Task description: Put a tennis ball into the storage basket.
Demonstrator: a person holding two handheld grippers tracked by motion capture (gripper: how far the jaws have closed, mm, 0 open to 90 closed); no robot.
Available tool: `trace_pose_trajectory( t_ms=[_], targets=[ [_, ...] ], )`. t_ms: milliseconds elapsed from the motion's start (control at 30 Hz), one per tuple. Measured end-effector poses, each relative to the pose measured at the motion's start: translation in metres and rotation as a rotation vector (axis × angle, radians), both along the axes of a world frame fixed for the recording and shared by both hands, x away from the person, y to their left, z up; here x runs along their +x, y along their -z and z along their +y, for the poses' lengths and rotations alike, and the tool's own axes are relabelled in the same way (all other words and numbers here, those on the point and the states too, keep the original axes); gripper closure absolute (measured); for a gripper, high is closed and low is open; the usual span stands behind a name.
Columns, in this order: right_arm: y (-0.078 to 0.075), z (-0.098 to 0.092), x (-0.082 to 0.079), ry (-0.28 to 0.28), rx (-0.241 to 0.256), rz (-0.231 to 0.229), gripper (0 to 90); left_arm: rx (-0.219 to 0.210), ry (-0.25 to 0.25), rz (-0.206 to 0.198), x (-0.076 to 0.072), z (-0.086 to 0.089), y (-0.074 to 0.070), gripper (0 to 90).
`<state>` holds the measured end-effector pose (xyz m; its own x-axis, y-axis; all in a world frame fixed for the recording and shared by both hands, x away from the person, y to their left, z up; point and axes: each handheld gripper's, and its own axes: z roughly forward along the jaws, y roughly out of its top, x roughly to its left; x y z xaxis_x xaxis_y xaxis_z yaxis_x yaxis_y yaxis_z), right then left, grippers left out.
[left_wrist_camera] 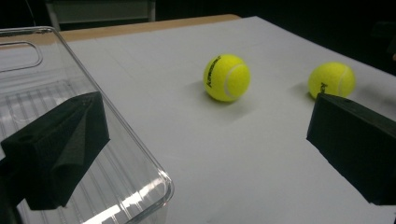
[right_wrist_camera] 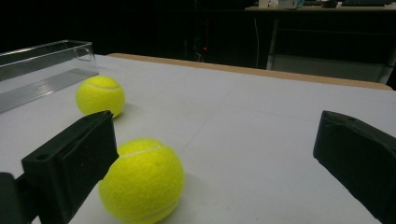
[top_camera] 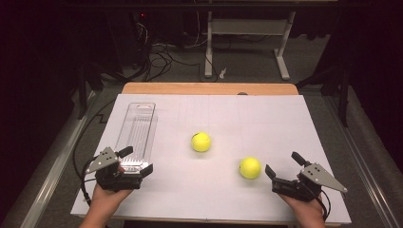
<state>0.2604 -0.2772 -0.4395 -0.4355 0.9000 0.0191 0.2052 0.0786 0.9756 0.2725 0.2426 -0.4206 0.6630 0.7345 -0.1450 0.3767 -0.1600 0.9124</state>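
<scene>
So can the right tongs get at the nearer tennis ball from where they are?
Probably yes. The right tongs are open, the nearer ball lies just off their left jaw, apart from the other ball, with bare table around it.

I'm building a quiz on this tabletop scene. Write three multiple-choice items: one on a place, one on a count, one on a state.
1. Where does the long clear plastic tray lie on the white table sheet?
A. On its left side
B. On its right side
C. In its middle

2. How many yellow felt tennis balls lie on the sheet?
A. One
B. Two
C. Three

3. How does the right hand-held gripper stand?
A. Shut on a ball
B. Open, holding nothing
C. Shut on the tray

Key: 1 A, the high view shows the tray at the left, by the left hand-held gripper. 2 B, one ball mid-sheet, another nearer the right gripper. 3 B, its jaws stand wide apart with the nearer ball beside one of them.
</scene>
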Motion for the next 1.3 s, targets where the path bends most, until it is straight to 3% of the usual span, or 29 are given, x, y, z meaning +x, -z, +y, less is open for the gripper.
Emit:
trace_pose_trajectory(
  t_ms=[800, 1100, 1300],
  targets=[
    [0.0, -0.002, 0.002, -0.001, -0.008, -0.002, 0.4, -0.015, -0.009, -0.006, -0.001, 0.003, -0.001, 0.7],
    [0.002, -0.002, 0.004, -0.003, -0.011, 0.007, 0.4, -0.017, -0.003, 0.01, -0.001, 0.004, -0.001, 0.7],
    [0.003, -0.003, 0.004, -0.003, -0.008, 0.014, 0.4, -0.026, -0.025, 0.005, -0.001, 0.01, -0.004, 0.6]
  ],
)
